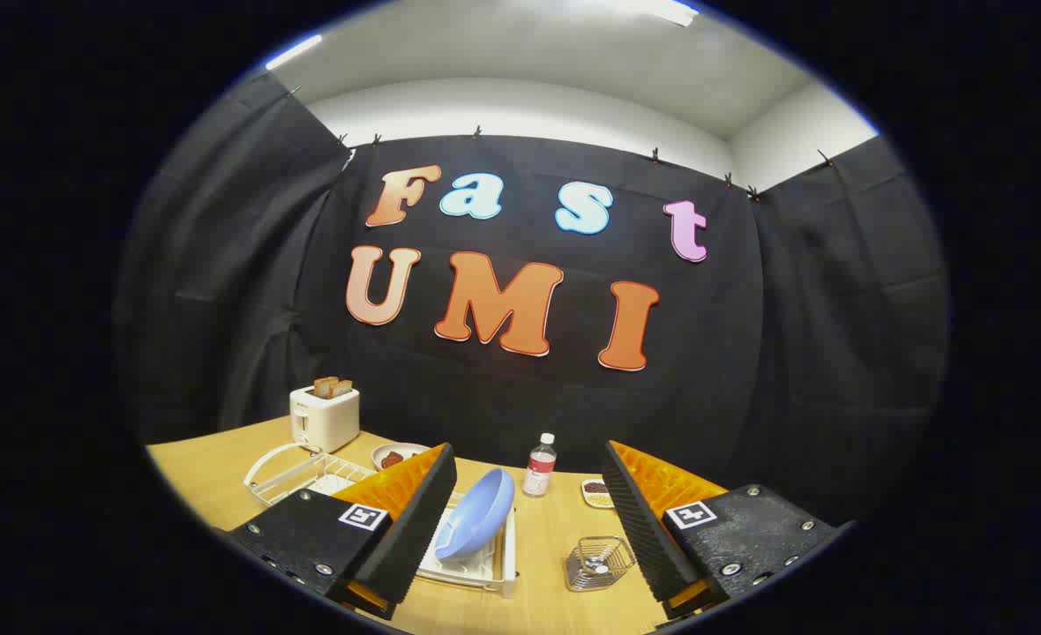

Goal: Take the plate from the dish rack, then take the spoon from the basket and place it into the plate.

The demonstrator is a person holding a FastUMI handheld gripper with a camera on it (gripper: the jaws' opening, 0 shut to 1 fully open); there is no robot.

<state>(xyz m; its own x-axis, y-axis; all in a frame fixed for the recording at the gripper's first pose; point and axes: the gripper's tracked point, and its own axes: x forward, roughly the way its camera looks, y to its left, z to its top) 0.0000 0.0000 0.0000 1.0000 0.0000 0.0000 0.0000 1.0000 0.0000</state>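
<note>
Blue plate (478,514) leans in the dish rack (485,569) between the raised gripper's (529,520) wide-spread, empty fingers.

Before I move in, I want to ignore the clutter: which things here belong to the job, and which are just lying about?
For the job:
plate, leaning in the dish rack
basket holding the spoon
gripper, open and holding nothing

Lying about:
toaster
bottle
small dish near the toaster
small dish beside the bottle
empty tray

Dish rack (485,569) part-hidden behind left finger; spoon (607,556) indistinct in basket (598,564)
</note>
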